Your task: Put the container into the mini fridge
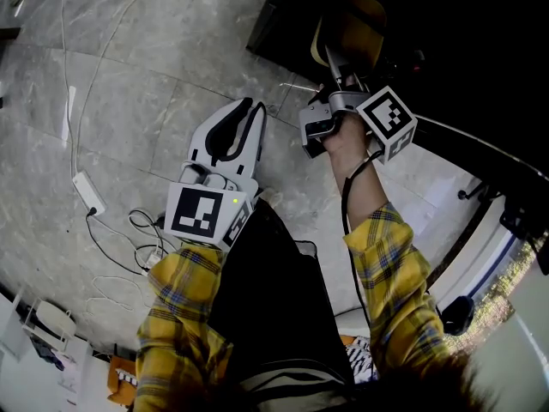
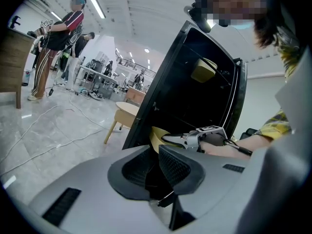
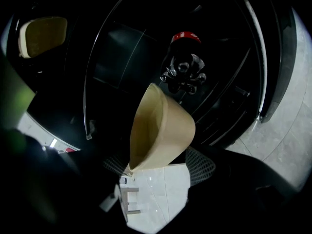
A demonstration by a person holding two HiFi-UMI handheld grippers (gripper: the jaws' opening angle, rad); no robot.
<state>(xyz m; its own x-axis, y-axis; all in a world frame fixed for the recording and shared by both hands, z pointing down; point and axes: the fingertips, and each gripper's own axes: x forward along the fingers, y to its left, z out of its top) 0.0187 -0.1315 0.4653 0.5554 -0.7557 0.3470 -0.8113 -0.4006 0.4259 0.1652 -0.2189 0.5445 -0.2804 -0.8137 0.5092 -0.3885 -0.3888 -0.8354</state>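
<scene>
A tan, cone-shaped container lies tilted between the wide-spread jaws of my right gripper, at the mouth of the open black mini fridge. Its narrow end sits by the left pad, and floor shows through the gap beside it. From the head view, the right gripper reaches into the fridge with the container at its tip. The left gripper view shows the same container just inside the fridge. My left gripper hangs over the floor, its jaws together and empty.
A second tan container sits higher inside the fridge, and a bottle with a red cap stands deeper in. The fridge door swings out at the right. A power strip with cables lies on the marble floor. A wooden stool stands nearby.
</scene>
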